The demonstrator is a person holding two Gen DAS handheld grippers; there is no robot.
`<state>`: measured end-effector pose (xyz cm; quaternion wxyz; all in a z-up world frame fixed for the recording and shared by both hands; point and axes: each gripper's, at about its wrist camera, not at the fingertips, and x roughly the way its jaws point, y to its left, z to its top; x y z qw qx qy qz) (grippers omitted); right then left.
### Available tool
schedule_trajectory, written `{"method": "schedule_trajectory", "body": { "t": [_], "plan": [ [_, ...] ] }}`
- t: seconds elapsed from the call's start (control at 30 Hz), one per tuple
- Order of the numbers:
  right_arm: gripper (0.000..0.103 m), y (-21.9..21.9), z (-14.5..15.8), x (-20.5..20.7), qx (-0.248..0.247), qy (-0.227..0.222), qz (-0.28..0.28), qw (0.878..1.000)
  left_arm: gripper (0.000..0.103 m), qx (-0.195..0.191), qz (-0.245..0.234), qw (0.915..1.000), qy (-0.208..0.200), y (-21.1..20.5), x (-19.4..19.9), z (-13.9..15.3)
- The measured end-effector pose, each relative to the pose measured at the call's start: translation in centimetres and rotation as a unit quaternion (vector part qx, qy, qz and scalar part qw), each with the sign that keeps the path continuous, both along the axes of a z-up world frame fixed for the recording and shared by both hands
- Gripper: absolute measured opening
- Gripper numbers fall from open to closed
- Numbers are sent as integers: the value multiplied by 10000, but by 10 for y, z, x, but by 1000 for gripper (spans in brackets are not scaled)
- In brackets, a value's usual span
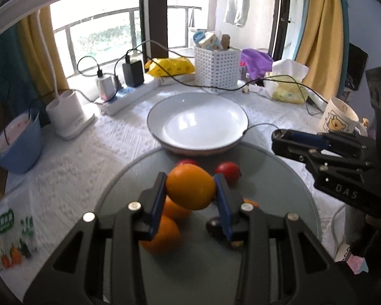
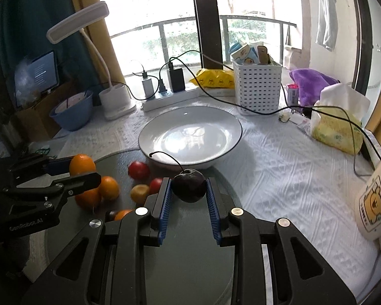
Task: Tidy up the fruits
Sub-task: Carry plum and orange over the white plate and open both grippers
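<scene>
Behind the table a bright window with railings is seen, with yellow curtains at the sides. A white bumpy cloth [image 2: 279, 157] is spread over the table, and a round grey mat [image 1: 279, 178] is laid on it. A big white bowl [image 2: 231, 137] is set at the far edge of the mat.

An orange [image 1: 190, 186] is gripped between the blue pads of the left gripper [image 1: 191, 190] and is held up above the other fruit. A dark plum [image 2: 189, 185] with a long stem is pinched by the right gripper [image 2: 189, 190], just in front of the bowl.

More oranges [image 2: 109, 188], two red fruits [image 2: 139, 170] and a small yellow fruit [image 2: 139, 193] are left lying on the mat, close together. A white basket [image 2: 257, 89], a desk lamp [image 2: 114, 101] and a bear mug [image 2: 376, 200] are seen around the edges.
</scene>
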<state>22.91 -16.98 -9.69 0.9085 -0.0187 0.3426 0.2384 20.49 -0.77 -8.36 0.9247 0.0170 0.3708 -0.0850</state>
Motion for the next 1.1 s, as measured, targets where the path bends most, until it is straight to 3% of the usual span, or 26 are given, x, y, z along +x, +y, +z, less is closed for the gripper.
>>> {"method": "schedule_trajectory", "body": {
  "t": [0.57, 0.9, 1.1],
  "plan": [
    [30, 23, -5, 70, -230, 47, 76, 9997, 39, -323, -110, 9994, 78, 16, 77, 2],
    [30, 35, -14, 118, -305, 195, 130, 9993, 39, -698, -84, 9960, 548, 25, 137, -16],
    [30, 37, -23, 150, -49, 542, 154, 9984, 39, -963, 15, 9913, 902, 28, 163, -24]
  ]
}}
